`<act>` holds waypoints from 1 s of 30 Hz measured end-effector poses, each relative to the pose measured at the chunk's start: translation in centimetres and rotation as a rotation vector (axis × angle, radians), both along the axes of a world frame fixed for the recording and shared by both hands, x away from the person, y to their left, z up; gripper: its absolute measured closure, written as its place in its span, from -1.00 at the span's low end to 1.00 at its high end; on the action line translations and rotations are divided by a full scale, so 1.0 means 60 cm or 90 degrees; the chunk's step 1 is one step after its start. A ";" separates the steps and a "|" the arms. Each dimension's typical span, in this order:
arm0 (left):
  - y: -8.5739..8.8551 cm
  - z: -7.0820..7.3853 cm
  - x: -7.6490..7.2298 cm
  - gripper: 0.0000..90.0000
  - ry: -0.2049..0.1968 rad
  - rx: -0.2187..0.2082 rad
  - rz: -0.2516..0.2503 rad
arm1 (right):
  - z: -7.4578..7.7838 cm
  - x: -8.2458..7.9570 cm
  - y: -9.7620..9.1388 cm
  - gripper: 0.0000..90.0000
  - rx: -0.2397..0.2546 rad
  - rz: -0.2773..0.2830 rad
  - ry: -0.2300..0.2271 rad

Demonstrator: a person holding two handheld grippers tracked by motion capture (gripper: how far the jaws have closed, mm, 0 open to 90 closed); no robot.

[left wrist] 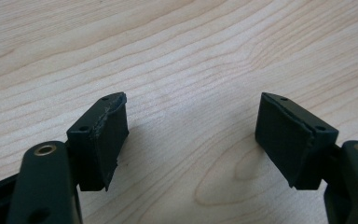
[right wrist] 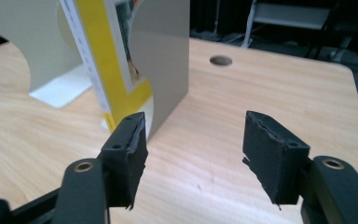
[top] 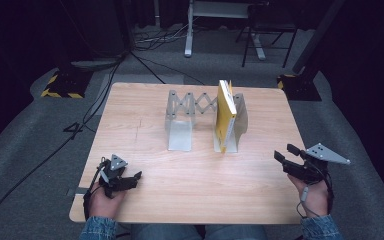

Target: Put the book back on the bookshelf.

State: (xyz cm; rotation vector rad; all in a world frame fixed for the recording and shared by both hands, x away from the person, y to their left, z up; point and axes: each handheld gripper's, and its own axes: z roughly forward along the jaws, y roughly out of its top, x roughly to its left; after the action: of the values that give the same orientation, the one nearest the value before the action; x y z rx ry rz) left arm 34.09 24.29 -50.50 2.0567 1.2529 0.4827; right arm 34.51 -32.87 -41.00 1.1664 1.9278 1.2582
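A yellow book [top: 226,115] stands upright in the right-hand slot of a grey metal expanding book rack [top: 180,131] at the middle of the wooden table [top: 130,125]. My left gripper [top: 132,179] rests near the front left corner, jaws open over bare wood, as the left gripper view [left wrist: 191,135] confirms. My right gripper [top: 283,152] hovers at the table's right edge, open and empty. In the right gripper view, its jaws [right wrist: 193,149] point toward the book [right wrist: 98,70] and the rack's grey end plate [right wrist: 163,60], which stand a short way off.
The rack's left slot [top: 180,135] holds nothing. A round cable hole [right wrist: 221,60] sits in the tabletop beyond the rack. Past the far edge are cables, desk legs [top: 188,35] and stand bases on grey carpet.
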 end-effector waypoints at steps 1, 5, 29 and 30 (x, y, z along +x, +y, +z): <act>0.002 0.000 -0.001 -0.43 0.000 0.001 -0.003 | -0.006 -0.002 -0.009 -0.17 -0.007 -0.007 0.006; 0.008 0.000 -0.002 -0.44 -0.002 0.006 -0.008 | -0.017 -0.005 -0.026 -0.20 -0.008 -0.015 0.018; 0.003 0.000 0.000 -0.50 0.002 0.008 0.007 | -0.140 0.017 -0.075 -0.36 -0.071 -0.079 0.133; 0.003 0.000 0.001 -0.51 0.002 0.008 0.007 | -0.145 0.018 -0.076 -0.40 -0.071 -0.082 0.139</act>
State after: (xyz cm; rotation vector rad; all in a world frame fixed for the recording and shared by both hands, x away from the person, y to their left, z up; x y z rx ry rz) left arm 34.12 24.48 -50.50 2.0627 1.2672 0.4933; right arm 35.59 -37.44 -49.69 1.3934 2.0131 0.9778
